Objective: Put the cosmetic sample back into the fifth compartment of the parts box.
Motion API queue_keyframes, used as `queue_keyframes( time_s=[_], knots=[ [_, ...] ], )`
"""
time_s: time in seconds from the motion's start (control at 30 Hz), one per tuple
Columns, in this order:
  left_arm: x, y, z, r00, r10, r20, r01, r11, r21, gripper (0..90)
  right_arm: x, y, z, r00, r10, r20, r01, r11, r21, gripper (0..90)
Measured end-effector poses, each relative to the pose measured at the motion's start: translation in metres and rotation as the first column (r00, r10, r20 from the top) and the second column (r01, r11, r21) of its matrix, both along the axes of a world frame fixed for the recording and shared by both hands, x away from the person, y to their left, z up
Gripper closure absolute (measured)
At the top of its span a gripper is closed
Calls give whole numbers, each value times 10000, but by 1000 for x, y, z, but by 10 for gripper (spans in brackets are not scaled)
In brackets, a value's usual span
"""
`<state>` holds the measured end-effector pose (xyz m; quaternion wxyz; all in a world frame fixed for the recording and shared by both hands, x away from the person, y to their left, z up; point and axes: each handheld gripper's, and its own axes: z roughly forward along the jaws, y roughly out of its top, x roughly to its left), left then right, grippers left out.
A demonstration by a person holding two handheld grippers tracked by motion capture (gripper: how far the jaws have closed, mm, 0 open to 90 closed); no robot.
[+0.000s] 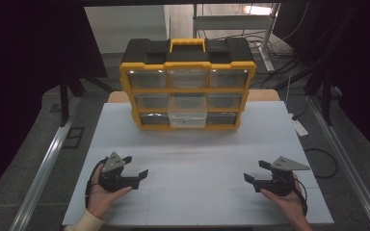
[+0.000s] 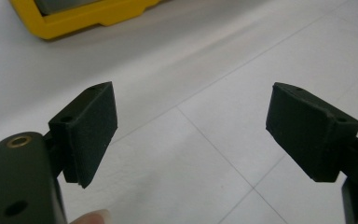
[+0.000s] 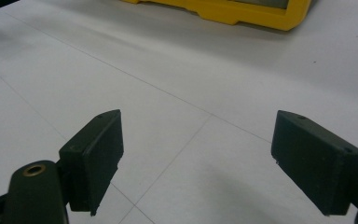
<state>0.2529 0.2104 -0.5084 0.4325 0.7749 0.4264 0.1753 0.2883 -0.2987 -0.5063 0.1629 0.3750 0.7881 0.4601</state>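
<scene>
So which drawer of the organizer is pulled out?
The middle drawer of the bottom row: its clear front juts forward past the yellow frame, while the other eight sit flush.

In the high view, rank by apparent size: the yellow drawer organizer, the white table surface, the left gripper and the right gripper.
1. White table surface
2. Yellow drawer organizer
3. Left gripper and right gripper: they look alike, so no ranking between them.
</scene>
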Motion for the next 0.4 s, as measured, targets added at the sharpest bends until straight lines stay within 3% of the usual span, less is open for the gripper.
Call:
queue_keyframes(
  time_s=[0.4],
  knots=[
    [-1, 0, -3, 9999, 131, 69, -132, 9998, 127, 165, 0, 1, 1, 9999, 115, 88, -116, 9999, 5, 170]
  ],
)
